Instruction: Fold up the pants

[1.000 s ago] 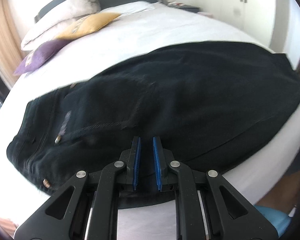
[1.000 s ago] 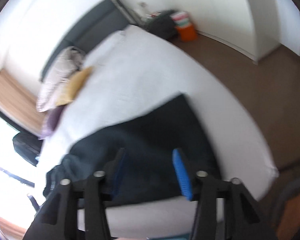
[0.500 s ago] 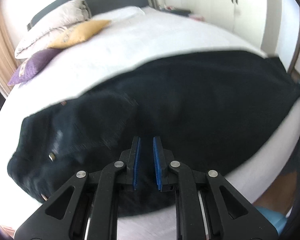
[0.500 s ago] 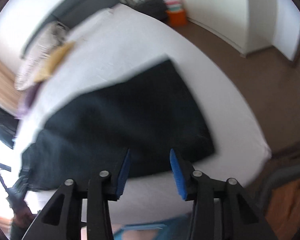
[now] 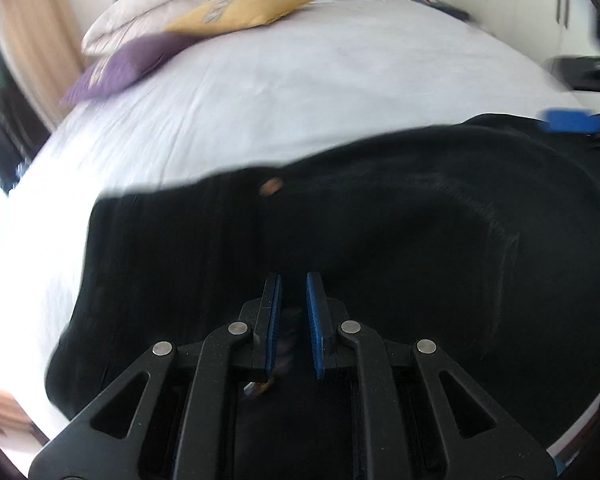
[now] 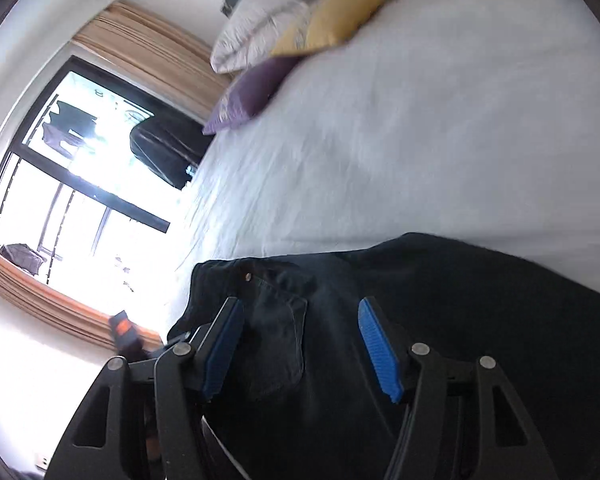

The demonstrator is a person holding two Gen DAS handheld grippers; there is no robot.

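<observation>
Tongs first: my left tongs (image 5: 293, 322) tilt steeply down over the waist end of the pants (image 5: 379, 260), pads nearly together with only a narrow slit between them. Dark cloth and something brassy show in that slit, but I cannot tell whether the pads pinch anything. My right tongs (image 6: 301, 344) point down more shallowly and rolled to one side, jaws spread wide after just opening further, nothing between the blue ribbed pads (image 6: 375, 348) but the denim lying below them. The pants are black denim, spread flat across the near edge of the bed (image 6: 419, 140), with stitched pocket seams (image 6: 296, 344) and a small copper rivet (image 6: 247, 276). The sheet is white and faintly creased. Purple cushion (image 5: 120, 70), yellow cushion (image 5: 244, 10) and pale pillows (image 6: 260, 20) pile at the headboard end.
</observation>
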